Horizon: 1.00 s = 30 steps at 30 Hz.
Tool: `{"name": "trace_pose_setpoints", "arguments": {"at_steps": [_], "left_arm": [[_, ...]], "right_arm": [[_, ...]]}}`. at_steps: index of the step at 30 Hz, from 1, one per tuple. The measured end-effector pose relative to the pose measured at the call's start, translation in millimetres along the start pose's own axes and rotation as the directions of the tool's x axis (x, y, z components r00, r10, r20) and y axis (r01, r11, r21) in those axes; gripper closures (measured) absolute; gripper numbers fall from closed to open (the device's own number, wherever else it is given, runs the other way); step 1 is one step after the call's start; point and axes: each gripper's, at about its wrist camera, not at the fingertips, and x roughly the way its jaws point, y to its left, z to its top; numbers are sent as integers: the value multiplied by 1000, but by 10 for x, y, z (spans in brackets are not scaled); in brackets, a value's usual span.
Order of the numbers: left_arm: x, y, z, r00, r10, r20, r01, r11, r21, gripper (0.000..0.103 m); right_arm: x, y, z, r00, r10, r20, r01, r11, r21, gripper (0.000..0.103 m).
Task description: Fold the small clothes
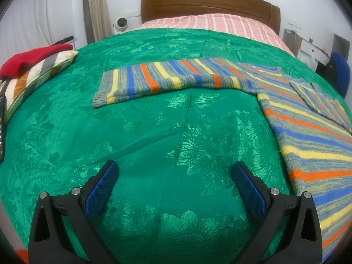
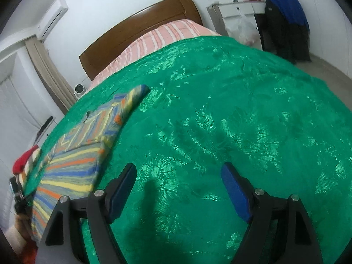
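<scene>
A small knitted sweater [image 1: 308, 118] with blue, yellow, orange and grey stripes lies flat on the green bedspread [image 1: 143, 132]. One sleeve [image 1: 167, 80] stretches out to the left; the other sleeve is folded over the body at the right. My left gripper [image 1: 175, 169] is open and empty, above bare bedspread, left of the sweater's body and below the spread sleeve. In the right wrist view the sweater [image 2: 83, 149] lies at the left. My right gripper [image 2: 178, 171] is open and empty, above the green bedspread [image 2: 242, 110] to the right of the sweater.
A striped pillow [image 1: 37, 74] with a red garment [image 1: 33, 58] on it lies at the bed's left edge. A wooden headboard [image 1: 209, 4] and pink striped bedding [image 1: 215, 23] are at the far end. A blue garment [image 2: 286, 6] hangs at the right by a white desk.
</scene>
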Motion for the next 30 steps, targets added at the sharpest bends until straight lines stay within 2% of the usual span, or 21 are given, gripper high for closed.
{"name": "trace_pose_setpoints", "arguments": {"at_steps": [30], "left_arm": [[0, -14, -5, 1000, 6, 1, -6, 1000, 1, 0]], "right_arm": [[17, 56, -73, 999, -27, 16, 28, 999, -35, 23]]}}
